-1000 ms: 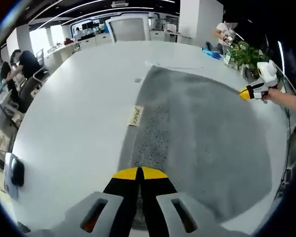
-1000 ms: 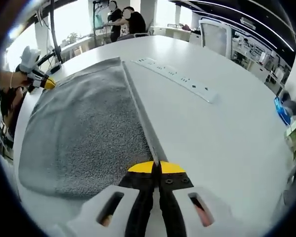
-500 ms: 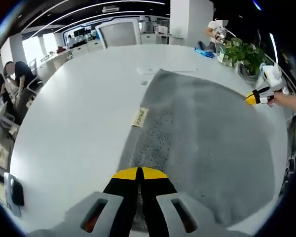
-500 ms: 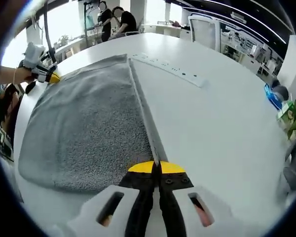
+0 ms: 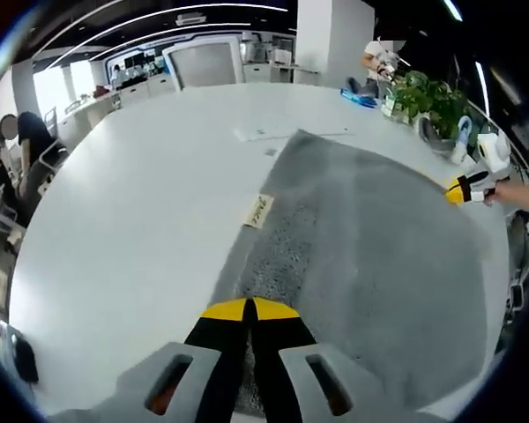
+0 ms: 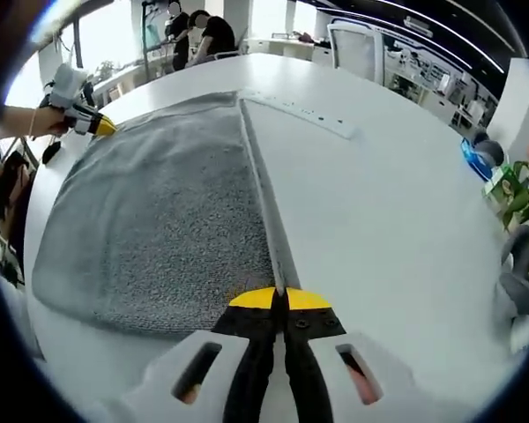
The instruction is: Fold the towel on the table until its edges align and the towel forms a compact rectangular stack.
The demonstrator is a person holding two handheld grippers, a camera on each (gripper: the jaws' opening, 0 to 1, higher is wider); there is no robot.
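Observation:
A grey towel (image 5: 370,238) lies spread flat on the white table (image 5: 132,194), with a small label (image 5: 258,210) along one edge. My left gripper (image 5: 249,306) is shut on a corner of the towel's near edge. At the far side of the towel the right gripper (image 5: 453,189) pinches another corner. In the right gripper view the towel (image 6: 167,220) stretches away from my right gripper (image 6: 279,296), shut on its hemmed corner. The left gripper (image 6: 103,126) holds the far corner there, in a person's hand.
A white power strip (image 6: 300,113) lies on the table beyond the towel. Potted green plants (image 5: 428,97) stand at the table's far edge, with a blue object (image 6: 478,160) nearby. People sit at desks (image 6: 203,35) in the background. A dark object (image 5: 18,361) lies near the table's edge.
Both cameras have shifted slightly, and the towel appears a little farther across each view. Both grippers stay shut on their corners and the towel stays flat.

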